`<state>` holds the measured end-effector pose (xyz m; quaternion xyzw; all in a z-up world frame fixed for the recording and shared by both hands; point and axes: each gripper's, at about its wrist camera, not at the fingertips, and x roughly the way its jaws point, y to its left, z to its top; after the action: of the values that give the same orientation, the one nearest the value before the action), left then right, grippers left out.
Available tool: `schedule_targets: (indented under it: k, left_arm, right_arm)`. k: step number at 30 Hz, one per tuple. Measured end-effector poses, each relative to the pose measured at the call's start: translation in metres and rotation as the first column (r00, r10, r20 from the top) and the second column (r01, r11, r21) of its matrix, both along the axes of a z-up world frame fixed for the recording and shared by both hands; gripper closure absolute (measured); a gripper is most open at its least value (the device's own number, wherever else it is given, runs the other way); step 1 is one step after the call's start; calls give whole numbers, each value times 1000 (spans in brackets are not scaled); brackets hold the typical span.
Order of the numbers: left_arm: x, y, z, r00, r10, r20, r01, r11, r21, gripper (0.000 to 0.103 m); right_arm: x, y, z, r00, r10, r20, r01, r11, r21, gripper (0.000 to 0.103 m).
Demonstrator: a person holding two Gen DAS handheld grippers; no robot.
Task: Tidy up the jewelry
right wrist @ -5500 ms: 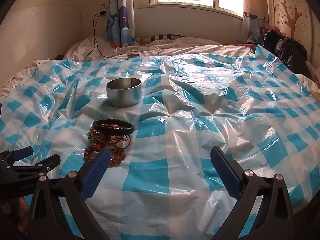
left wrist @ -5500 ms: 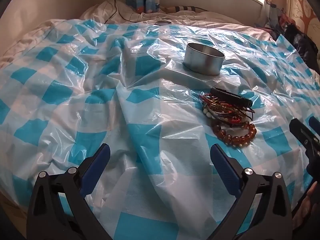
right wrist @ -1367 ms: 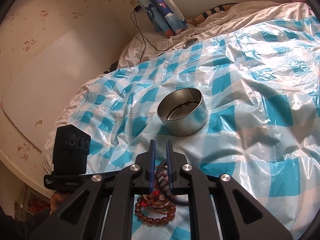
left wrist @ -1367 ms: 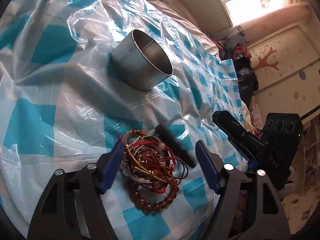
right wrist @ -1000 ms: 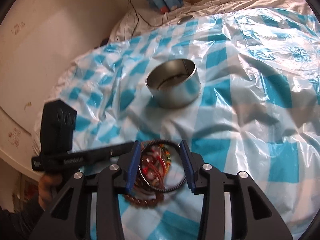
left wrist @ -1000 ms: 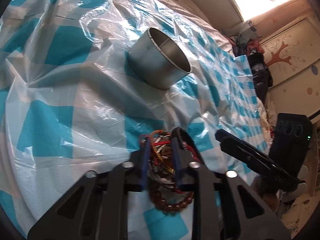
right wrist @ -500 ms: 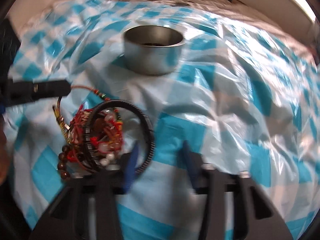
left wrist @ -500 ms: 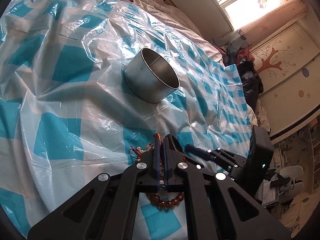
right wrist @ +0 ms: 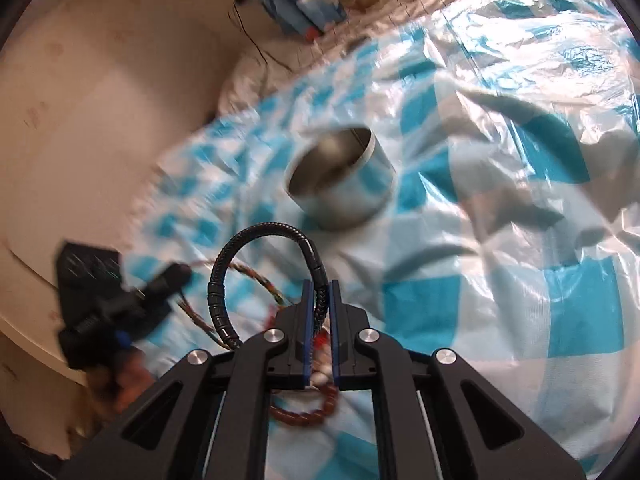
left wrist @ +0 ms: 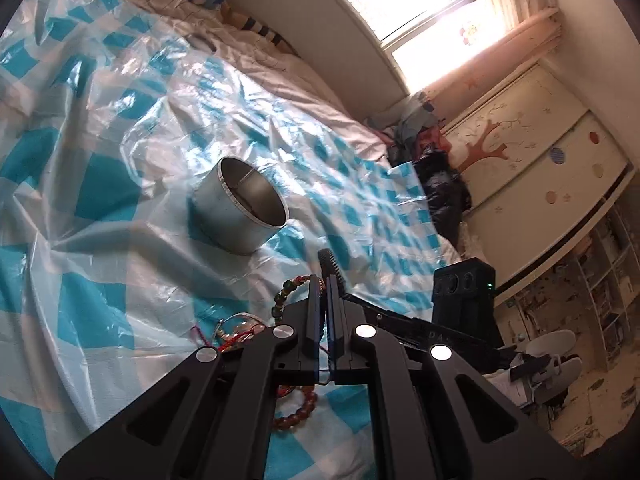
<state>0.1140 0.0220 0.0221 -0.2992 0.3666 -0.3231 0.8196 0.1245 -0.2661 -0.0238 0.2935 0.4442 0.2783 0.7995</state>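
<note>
**Two claws clamped on tangled bracelets**

Blue-and-white checked plastic sheet (left wrist: 100, 280) spread over a bed, window at 1 o'clock in the left wrist view. Round metal tin (left wrist: 240, 212) upright and open on the sheet, at 11 o'clock from the left gripper (left wrist: 324, 284). Left jaws closed on a thin beaded cord bracelet (left wrist: 286, 294), strung out taut. Right gripper (right wrist: 319, 288) pinched shut on a black ribbed bracelet (right wrist: 260, 230), its loop arching toward 11 o'clock, tin (right wrist: 340, 188) at 12 o'clock beyond. Amber bead bracelet (right wrist: 304, 414) and the rest of the tangle lying below the jaws.
</note>
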Motion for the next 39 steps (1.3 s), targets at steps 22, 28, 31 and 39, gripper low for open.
schedule_targets:
  k: [22,28,31,39]
  left_arm:
    - [47,-5,27,993,-9,116,15,999,-51,100]
    - [93,-6,17,997,18,82,-14,999,-43,100]
    - [110,-12,15,997,16,80,-12,999,-48,100]
    - [135,-25,6,998,19,66,-17,1000,-26,100]
  right_arm:
    - [25,-18,32,986,-102,134,88,990,108,95]
    - [48,-11,29,987,-89,130,79,994,78,95]
    - [62,-10,26,989,-86,121,78,994,71,95]
    - [82,-3,16,992,-72,102,67,996,52,95]
